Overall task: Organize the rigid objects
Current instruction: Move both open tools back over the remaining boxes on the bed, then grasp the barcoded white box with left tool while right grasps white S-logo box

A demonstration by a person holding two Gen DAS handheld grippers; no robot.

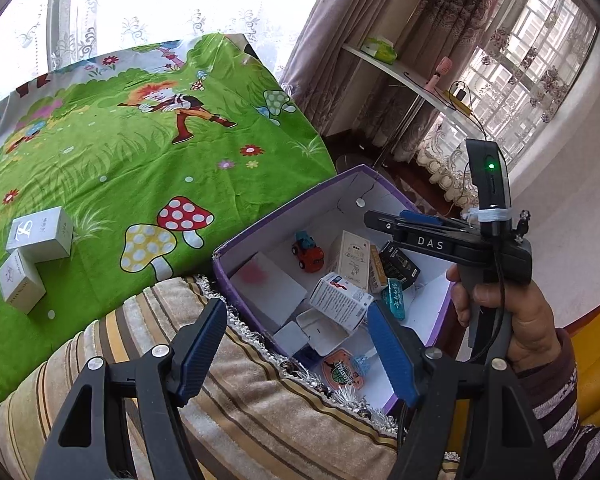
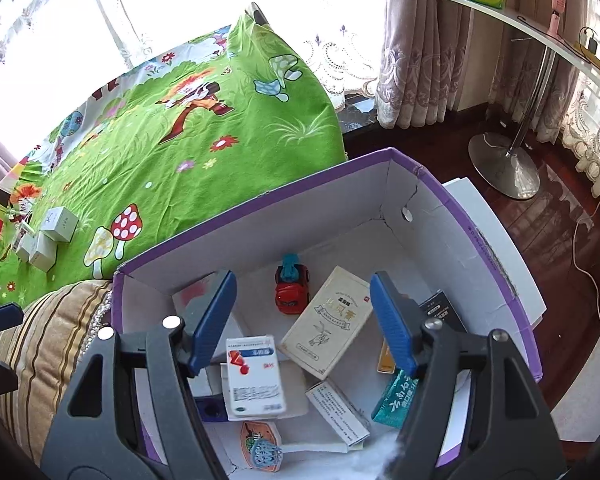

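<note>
Tongs, both left [image 1: 296, 344] and right [image 2: 302, 324], gape empty above the purple box [image 2: 480, 236]; green cartoon cloth [image 2: 204, 148] beyond, curtained windows [image 2: 416, 56] behind.

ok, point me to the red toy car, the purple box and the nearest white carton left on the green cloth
red toy car [image 2: 291, 297], right wrist view, on its red hood.
purple box [image 2: 380, 188], right wrist view, on its inner far wall.
white carton [image 1: 40, 232], left wrist view, on its printed top face.

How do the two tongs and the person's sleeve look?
Both the left tongs and the right tongs have black angular frames, silver bolts and ribbed blue pads. The right tongs' body bears "DAS", a green light and a black cable. The sleeve is dark maroon with pale stripes.
</note>
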